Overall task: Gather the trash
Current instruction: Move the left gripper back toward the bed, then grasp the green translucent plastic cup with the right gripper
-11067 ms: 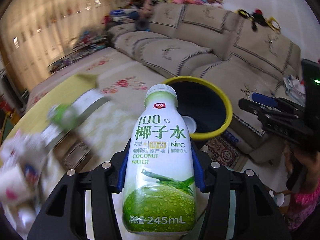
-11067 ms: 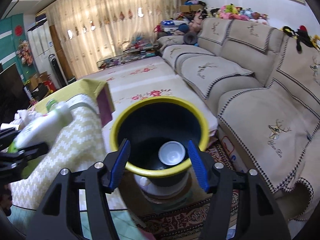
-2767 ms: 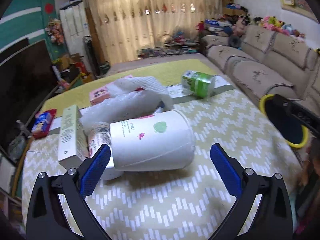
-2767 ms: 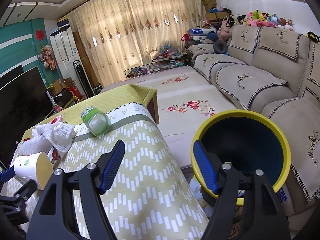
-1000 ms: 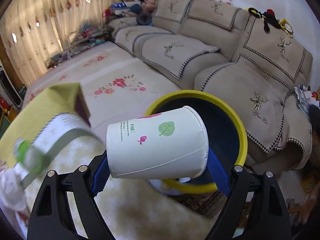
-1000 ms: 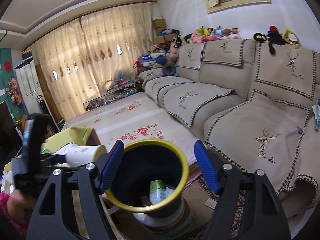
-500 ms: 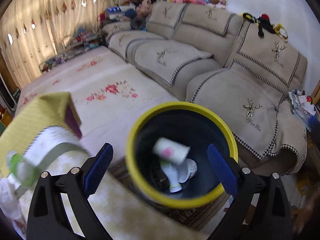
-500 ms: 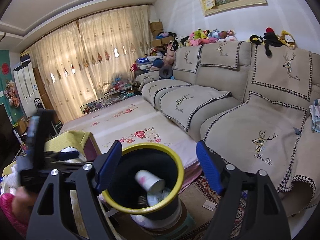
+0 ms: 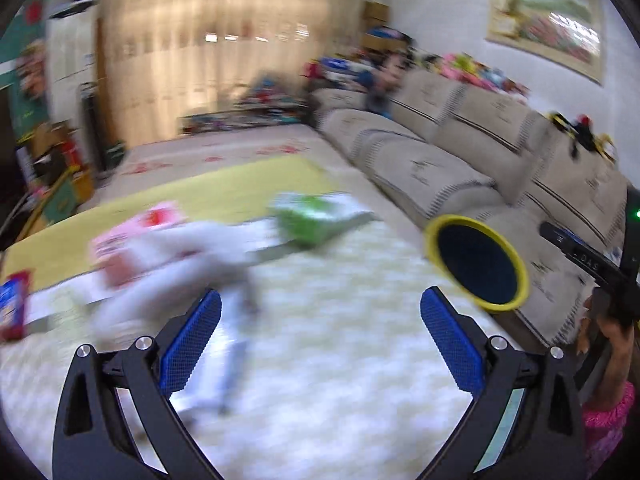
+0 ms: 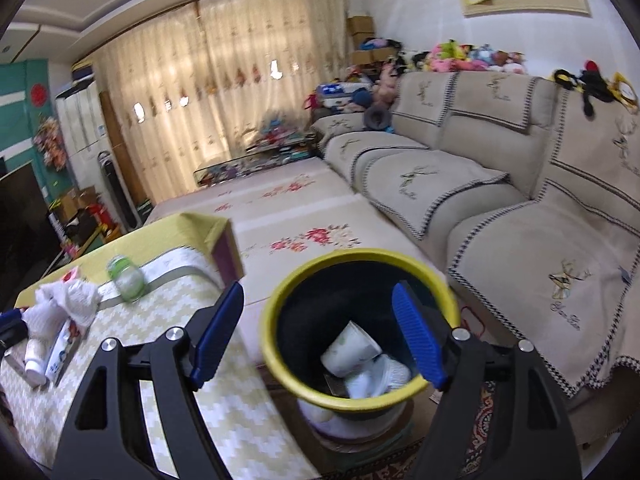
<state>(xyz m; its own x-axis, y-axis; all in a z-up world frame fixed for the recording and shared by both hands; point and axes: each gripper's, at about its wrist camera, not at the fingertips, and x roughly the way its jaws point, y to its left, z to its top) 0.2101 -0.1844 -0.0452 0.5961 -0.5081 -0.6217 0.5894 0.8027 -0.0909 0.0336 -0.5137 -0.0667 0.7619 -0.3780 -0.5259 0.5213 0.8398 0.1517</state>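
Note:
My left gripper is open and empty above the table with its zigzag cloth; this view is blurred. Ahead of it lie a white crumpled wrap, a pink box and a green-capped bottle on its side. The yellow-rimmed dark bin is to the right. My right gripper is open and empty above the bin, which holds the paper cup and other white trash. The bottle and the wrap also show on the table.
A beige sofa runs along the right wall. A low floral platform lies beyond the table. A tube and a small box lie at the table's left. A red-blue packet sits at the left edge.
My left gripper has swung from over the bin back to the table. The paper cup it let go has settled inside the bin. My right gripper has shifted a little over the bin.

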